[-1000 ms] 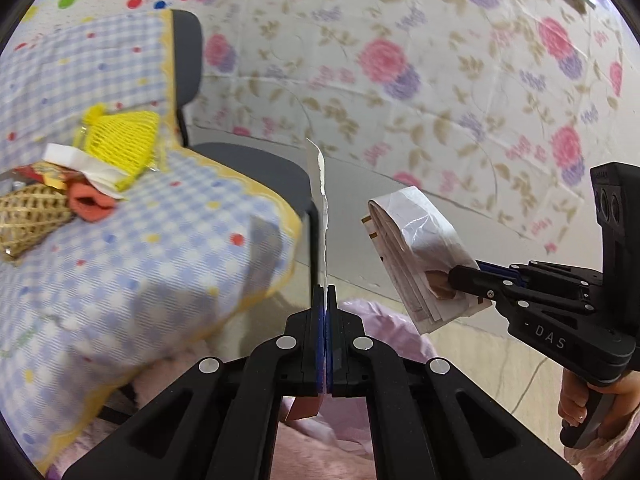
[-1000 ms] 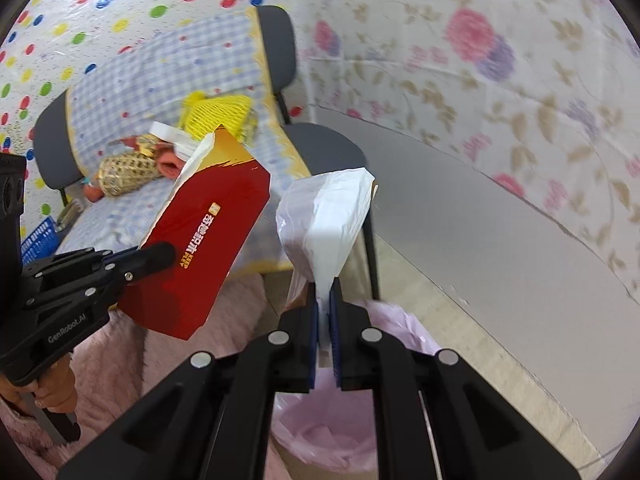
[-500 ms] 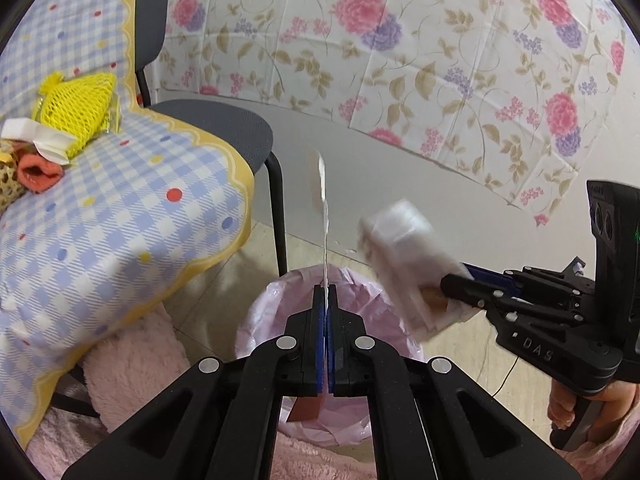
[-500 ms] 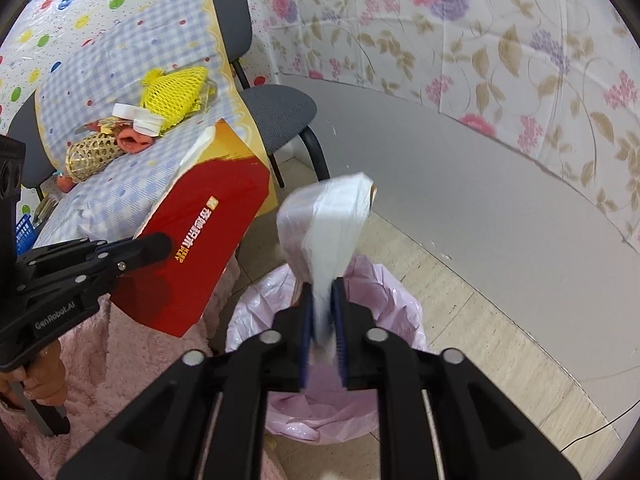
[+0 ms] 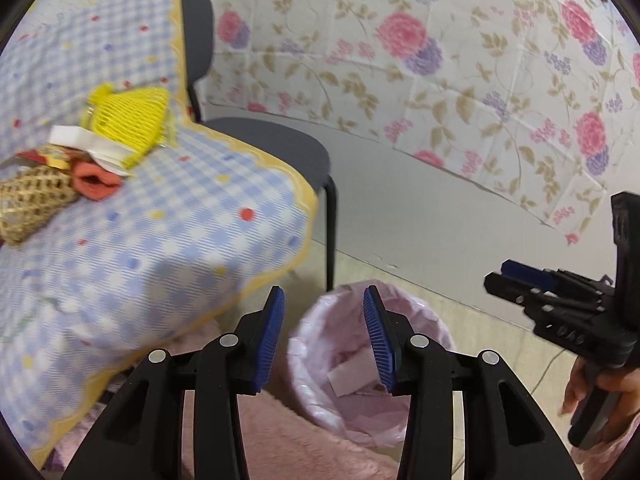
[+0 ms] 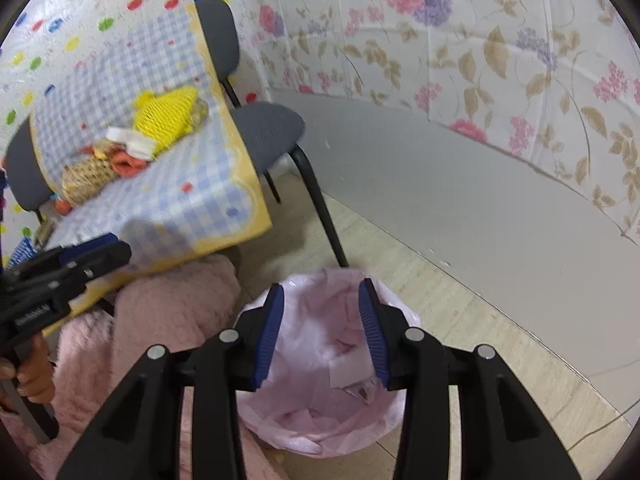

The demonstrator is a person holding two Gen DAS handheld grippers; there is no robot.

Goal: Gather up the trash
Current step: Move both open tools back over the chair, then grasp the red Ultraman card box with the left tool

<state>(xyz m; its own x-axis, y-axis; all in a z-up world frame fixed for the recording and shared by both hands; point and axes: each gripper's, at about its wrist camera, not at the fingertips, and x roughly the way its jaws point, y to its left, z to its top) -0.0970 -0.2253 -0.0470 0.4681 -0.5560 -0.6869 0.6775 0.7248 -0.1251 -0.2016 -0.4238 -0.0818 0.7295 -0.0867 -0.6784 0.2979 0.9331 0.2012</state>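
Observation:
A bin lined with a pink bag (image 5: 420,316) (image 6: 304,432) stands on the floor below both grippers, with paper scraps (image 5: 352,376) (image 6: 348,372) inside. My left gripper (image 5: 324,300) is open and empty above the bin's left rim. My right gripper (image 6: 321,296) is open and empty right over the bin. More trash lies on the checked tablecloth (image 5: 160,248): a yellow mesh bag (image 5: 128,120) (image 6: 168,116), a white wrapper (image 5: 92,144), an orange piece (image 5: 94,180) and a straw-coloured net (image 5: 28,204) (image 6: 86,180).
A grey chair (image 5: 276,148) (image 6: 268,128) stands behind the table by the floral wall. A pink fluffy cloth (image 6: 160,308) lies by the bin. The right gripper shows at the right of the left wrist view (image 5: 496,280); the left gripper shows at the left of the right wrist view (image 6: 116,252).
Both grippers opened. The red packet left my left gripper and the white bag left my right gripper; both are gone from the jaws, and scraps lie in the bin.

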